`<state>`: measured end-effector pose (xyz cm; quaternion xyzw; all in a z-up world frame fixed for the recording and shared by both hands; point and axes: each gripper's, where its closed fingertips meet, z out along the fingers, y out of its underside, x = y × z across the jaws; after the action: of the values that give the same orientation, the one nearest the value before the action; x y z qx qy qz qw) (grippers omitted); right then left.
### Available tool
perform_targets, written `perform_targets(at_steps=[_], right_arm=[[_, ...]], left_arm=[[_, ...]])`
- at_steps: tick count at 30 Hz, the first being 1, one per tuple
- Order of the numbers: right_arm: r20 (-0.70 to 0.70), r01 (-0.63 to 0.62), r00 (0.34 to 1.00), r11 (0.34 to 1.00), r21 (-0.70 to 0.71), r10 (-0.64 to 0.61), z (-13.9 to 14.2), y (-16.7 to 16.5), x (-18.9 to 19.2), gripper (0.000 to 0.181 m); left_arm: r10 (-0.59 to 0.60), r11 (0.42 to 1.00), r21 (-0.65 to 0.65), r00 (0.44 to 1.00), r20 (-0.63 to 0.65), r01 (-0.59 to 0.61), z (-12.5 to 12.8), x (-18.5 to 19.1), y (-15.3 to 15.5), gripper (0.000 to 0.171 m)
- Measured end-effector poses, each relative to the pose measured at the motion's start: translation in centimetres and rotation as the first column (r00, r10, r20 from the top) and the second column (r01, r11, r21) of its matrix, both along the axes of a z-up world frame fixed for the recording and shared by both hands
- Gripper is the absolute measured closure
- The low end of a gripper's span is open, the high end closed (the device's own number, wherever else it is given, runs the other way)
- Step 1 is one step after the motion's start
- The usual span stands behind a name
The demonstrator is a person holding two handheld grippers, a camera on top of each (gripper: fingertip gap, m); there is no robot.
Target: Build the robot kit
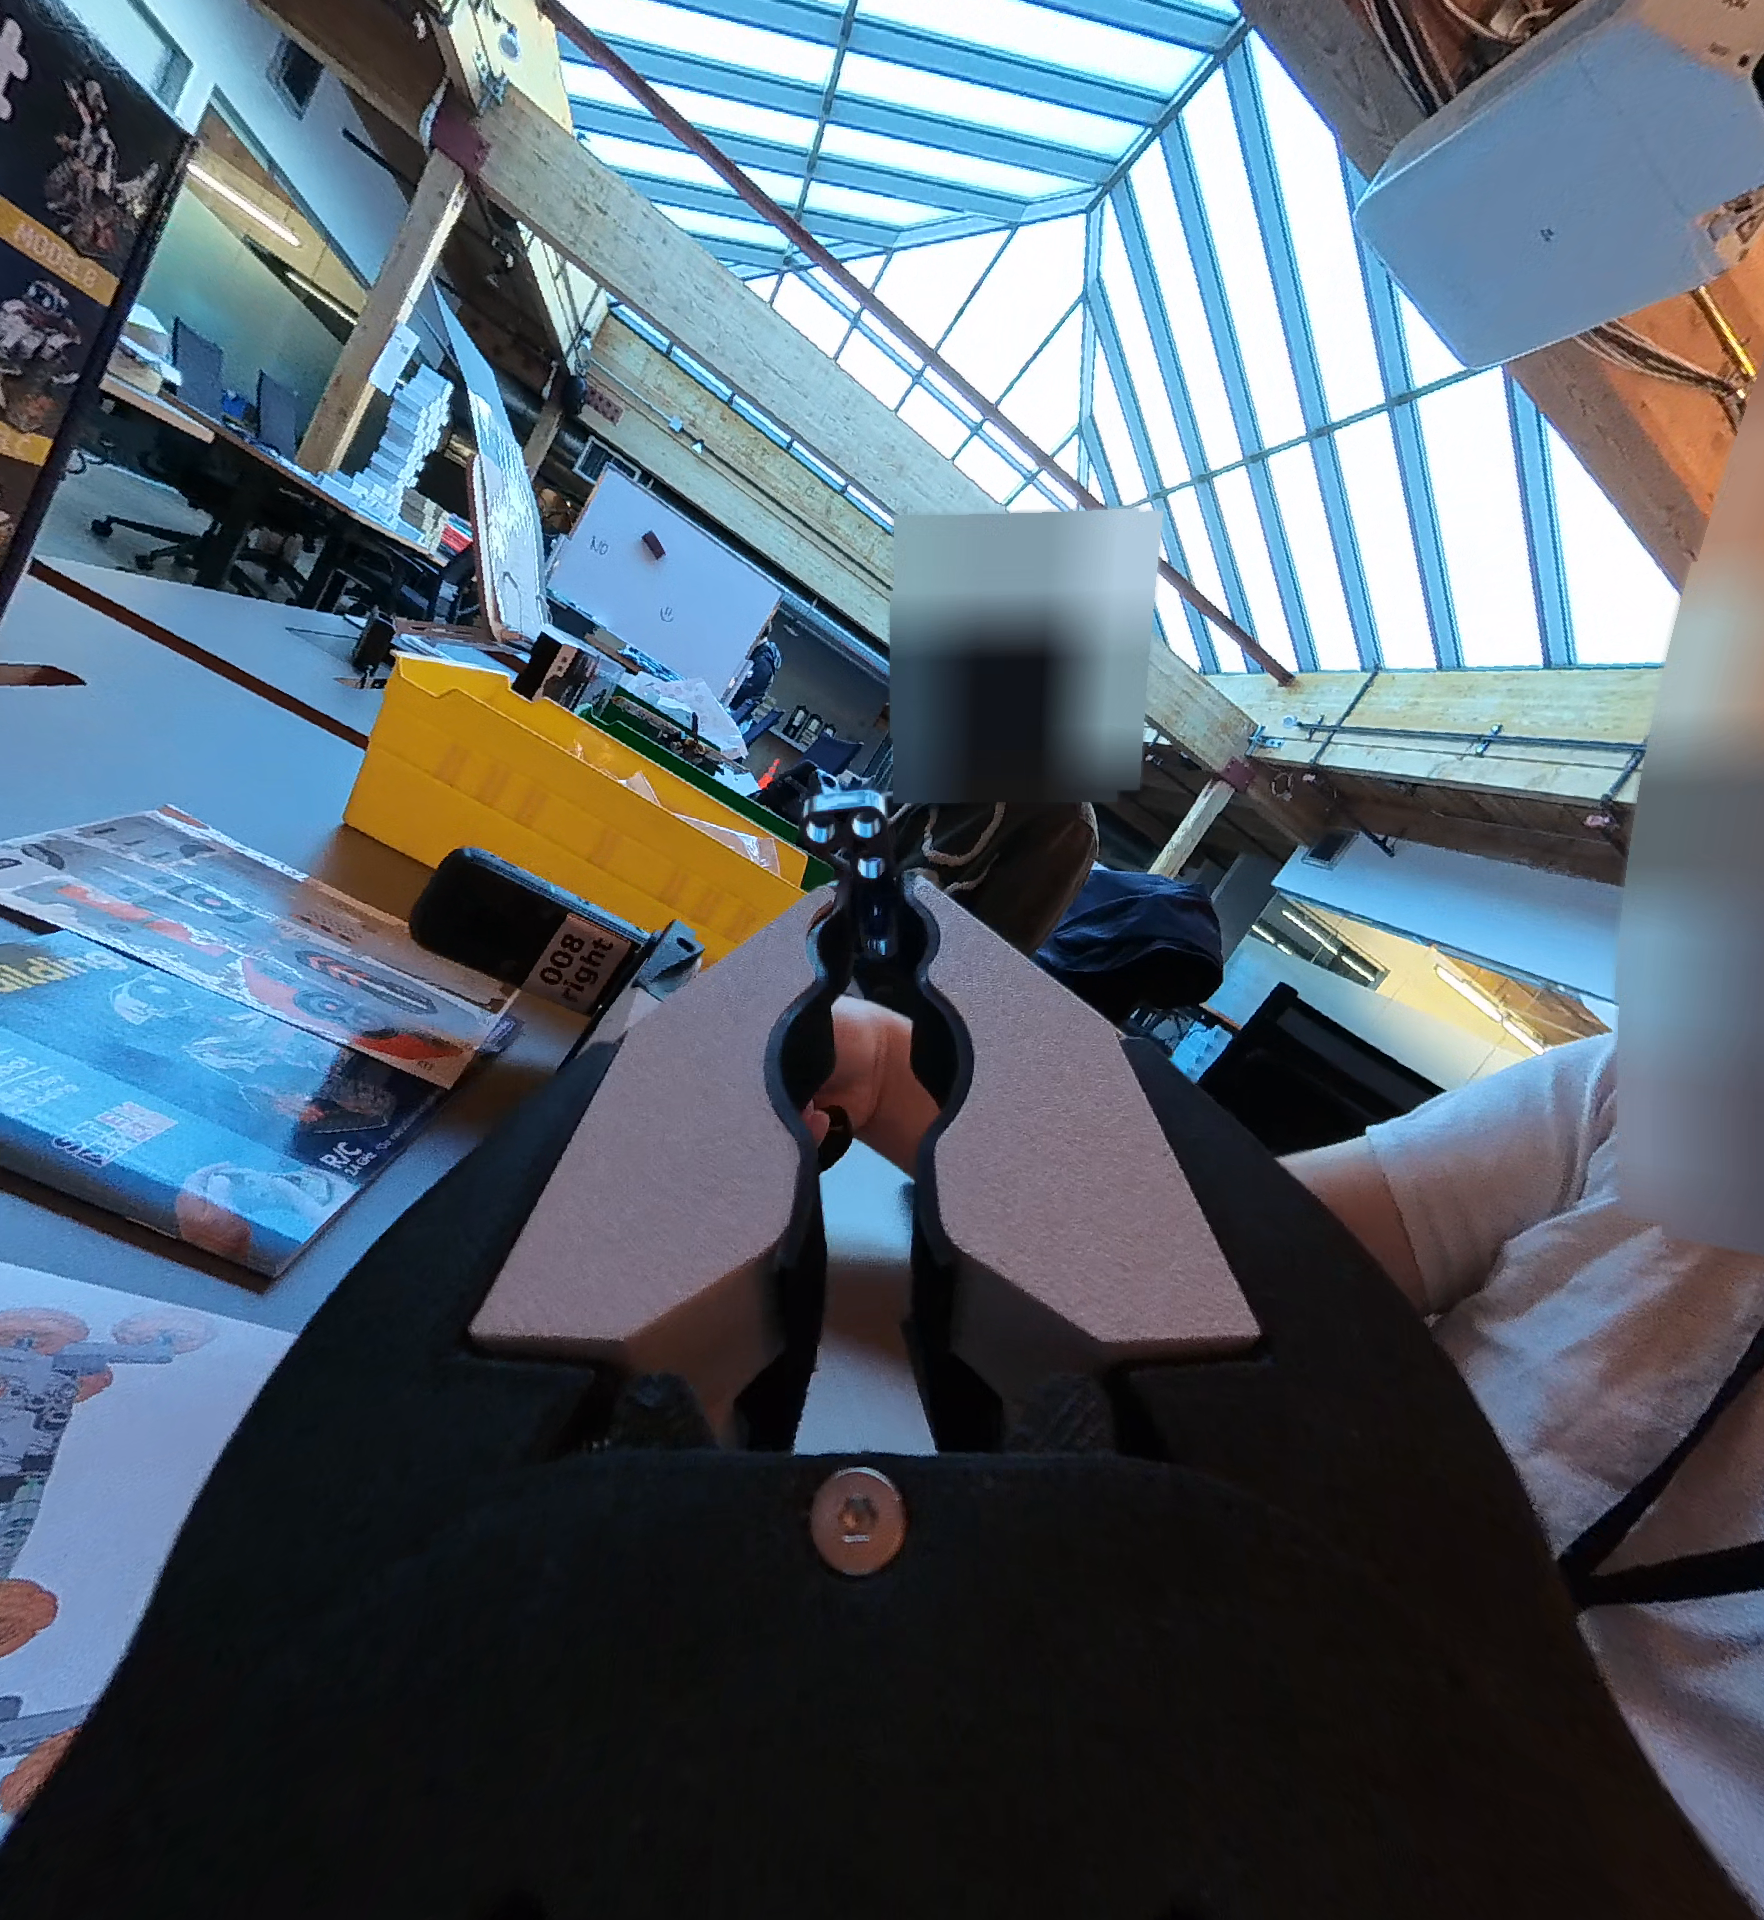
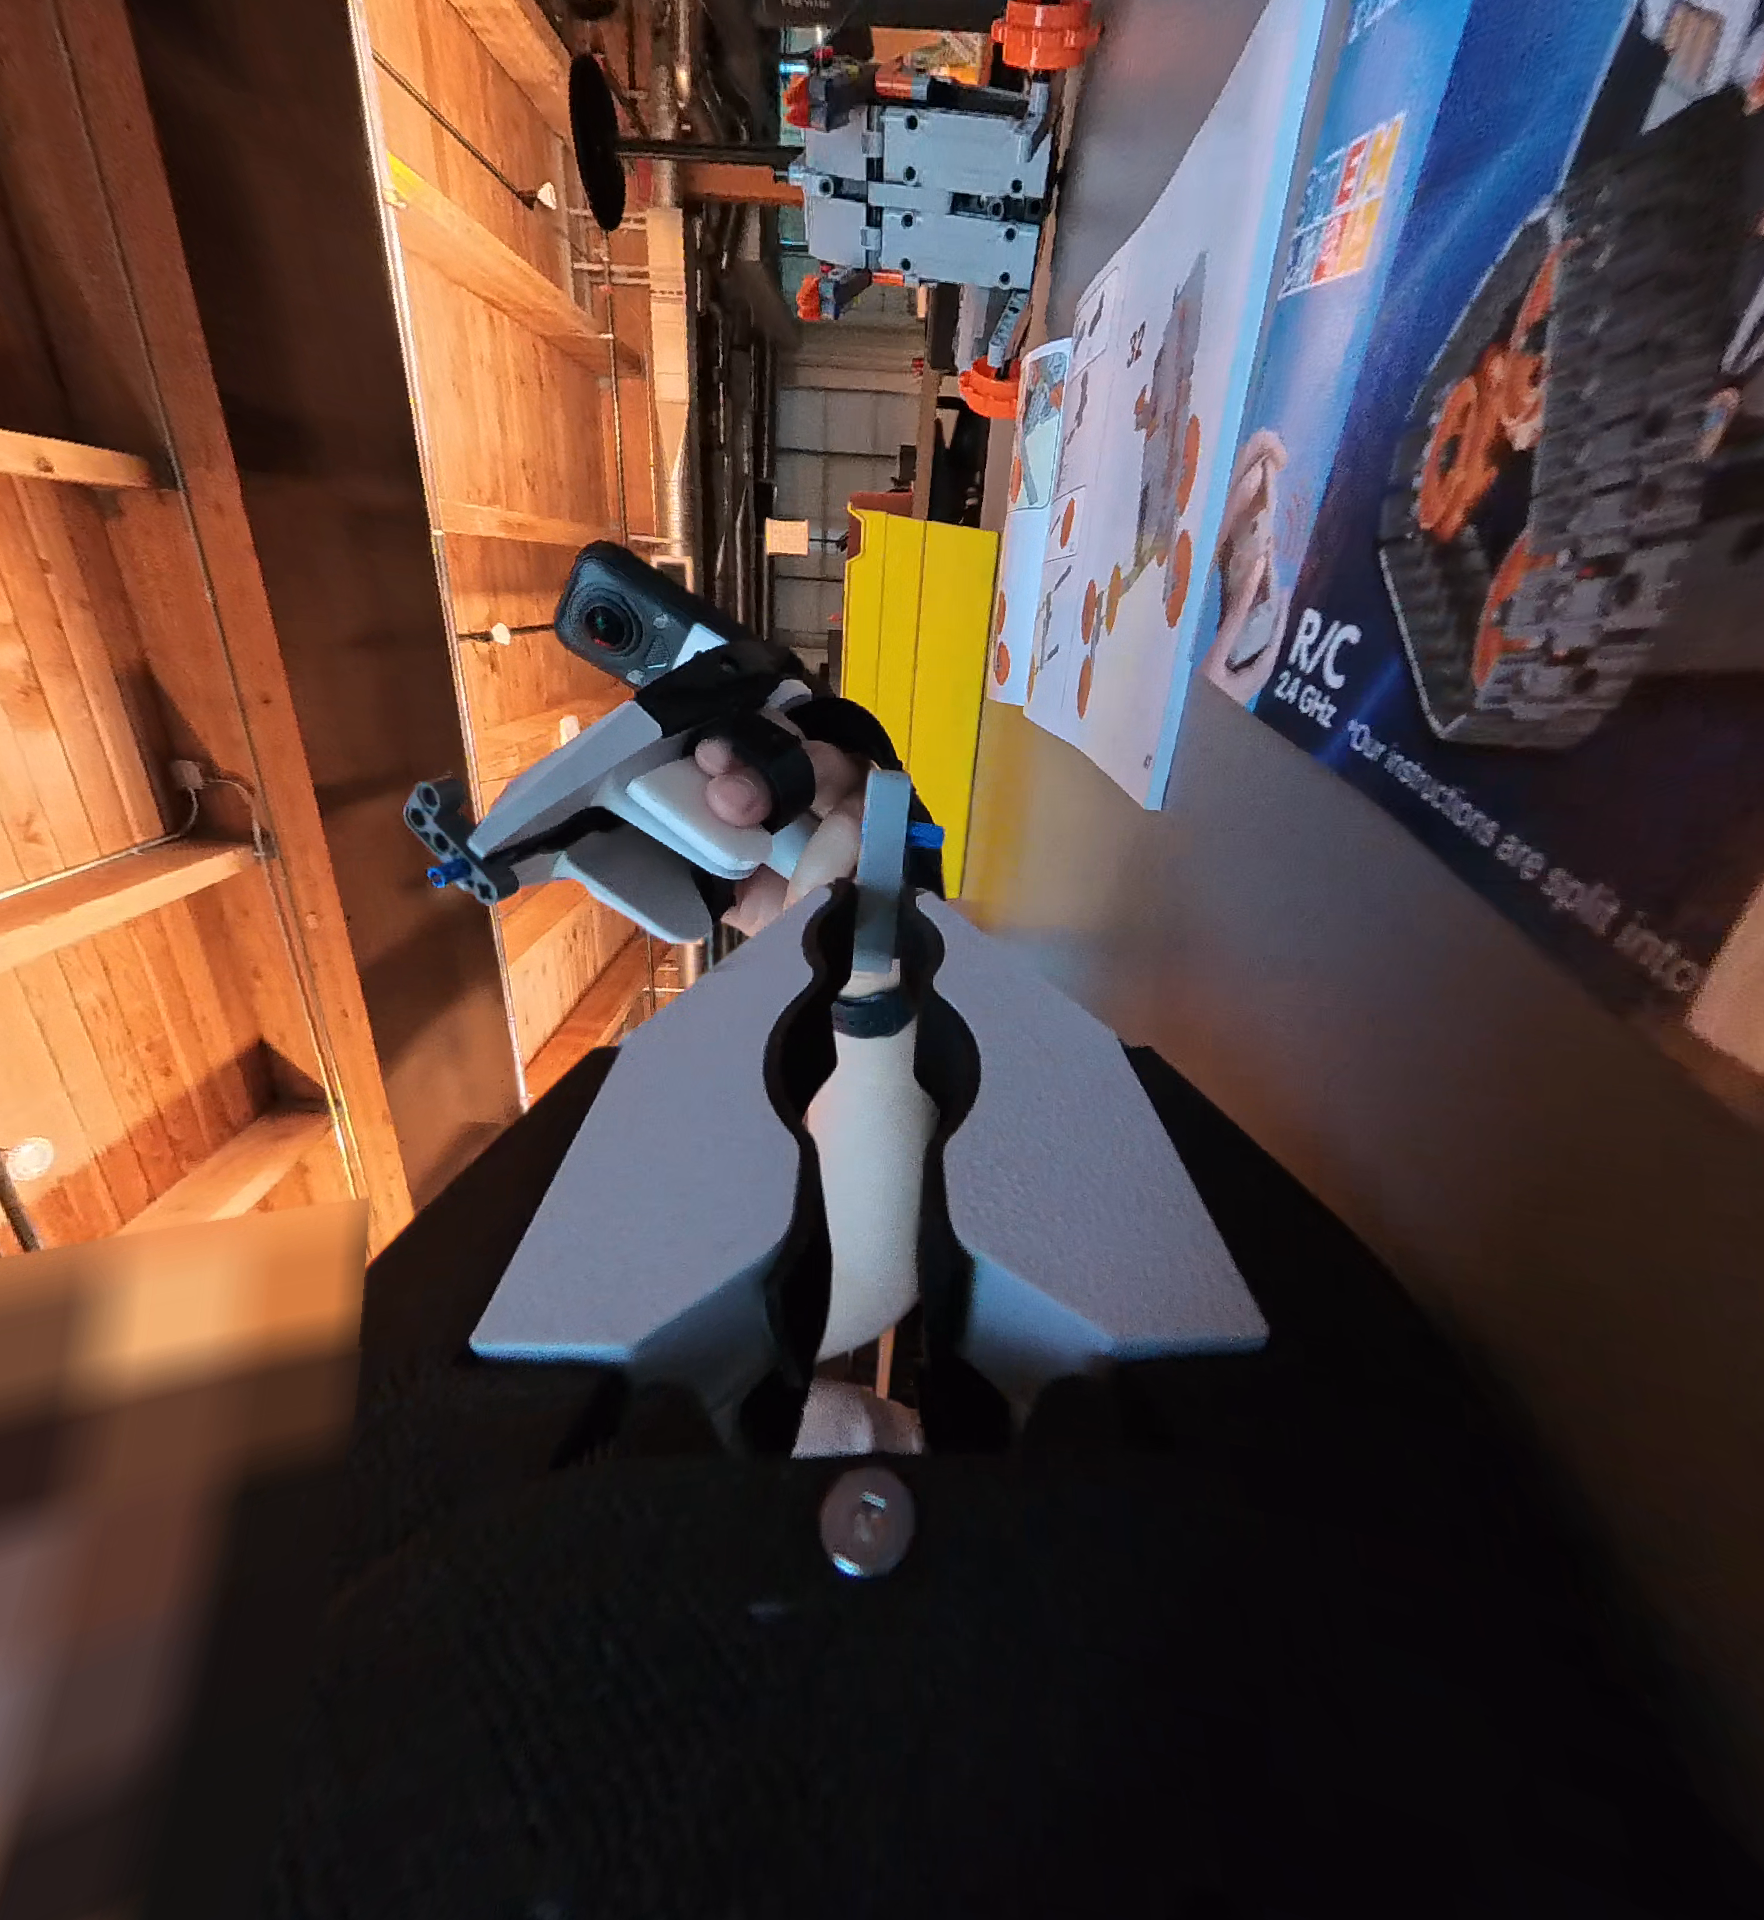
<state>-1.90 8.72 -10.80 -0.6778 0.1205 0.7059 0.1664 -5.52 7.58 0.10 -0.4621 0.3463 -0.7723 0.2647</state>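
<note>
Nearest the lens in the left wrist view, the left gripper (image 1: 862,904) has its fingers pinched on a small black perforated building beam (image 1: 850,831) that stands up from the tips at frame centre. In the right wrist view the right gripper (image 2: 873,914) likewise clamps a grey building beam (image 2: 883,831) carrying a blue pin (image 2: 925,831); the other gripper shows at centre left, well apart, with the black beam and its own blue pin, so the two pieces are not joined. A part-built grey and orange model (image 2: 919,197) stands at upper centre. On the grey table (image 1: 182,717) lie a blue kit box (image 1: 119,1081) and an instruction booklet (image 2: 1096,540), with a yellow bin (image 1: 566,800) behind. Overhead are timber beams and a skylight (image 1: 961,135).
</note>
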Motion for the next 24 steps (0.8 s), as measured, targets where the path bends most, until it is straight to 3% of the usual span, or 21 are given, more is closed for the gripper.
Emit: perform_targets(at_steps=[5,14,24], right_arm=[[0.077,-0.044,0.996,0.999,-0.020,0.045,-0.8,0.5,-1.2,0.176],[0.202,-0.228,0.946,0.963,-0.142,0.254,-2.7,0.6,-3.8,0.175],[0.324,-0.156,0.916,0.953,-0.259,0.238,-4.6,2.2,-2.9,0.171]], left_arm=[[0.021,1.000,0.007,1.000,-0.019,-0.021,-0.1,-0.3,0.5,0.168],[0.065,0.998,-0.018,0.998,0.011,-0.064,0.6,-1.9,1.9,0.168],[0.030,0.999,-0.040,0.998,0.051,-0.028,1.3,-2.1,1.6,0.168]])
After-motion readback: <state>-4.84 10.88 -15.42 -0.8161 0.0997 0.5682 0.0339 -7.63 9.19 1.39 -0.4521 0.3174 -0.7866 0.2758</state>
